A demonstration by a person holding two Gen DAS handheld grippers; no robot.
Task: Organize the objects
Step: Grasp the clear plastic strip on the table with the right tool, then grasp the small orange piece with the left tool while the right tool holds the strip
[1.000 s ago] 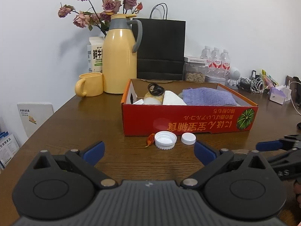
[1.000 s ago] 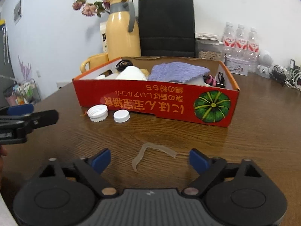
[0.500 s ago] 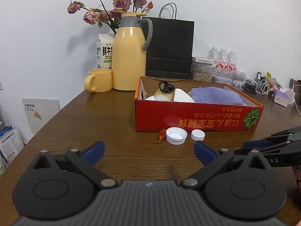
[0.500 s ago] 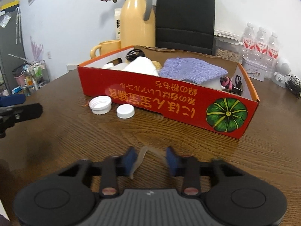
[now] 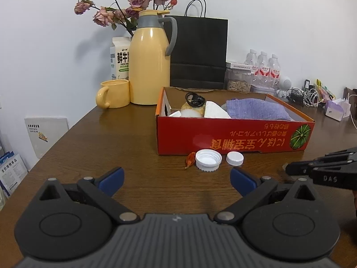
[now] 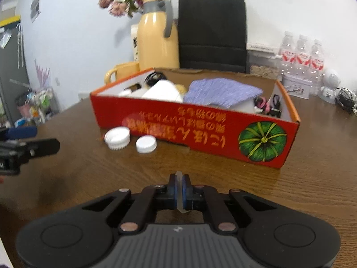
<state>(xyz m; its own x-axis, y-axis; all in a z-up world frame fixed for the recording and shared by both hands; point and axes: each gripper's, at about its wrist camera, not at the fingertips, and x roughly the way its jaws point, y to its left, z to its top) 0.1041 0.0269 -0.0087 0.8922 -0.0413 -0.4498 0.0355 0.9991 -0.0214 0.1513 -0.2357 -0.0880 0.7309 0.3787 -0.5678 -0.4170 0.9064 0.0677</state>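
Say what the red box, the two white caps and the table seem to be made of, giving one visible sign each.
Red box: likely printed cardboard; brown raw inner walls, slight gloss outside.
White caps: probably plastic; smooth, the larger with a ribbed rim.
Table: wood or wood veneer; visible grain, glossy reflective finish.

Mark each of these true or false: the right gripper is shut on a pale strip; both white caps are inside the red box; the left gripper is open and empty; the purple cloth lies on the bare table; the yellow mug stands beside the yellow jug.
1. The right gripper is shut on the translucent strip. True.
2. Both white caps are inside the red box. False: the large cap and small cap lie on the table in front of it.
3. The left gripper is open and empty. True.
4. The purple cloth lies on the bare table. False: it is inside the box.
5. The yellow mug stands beside the yellow jug. True.
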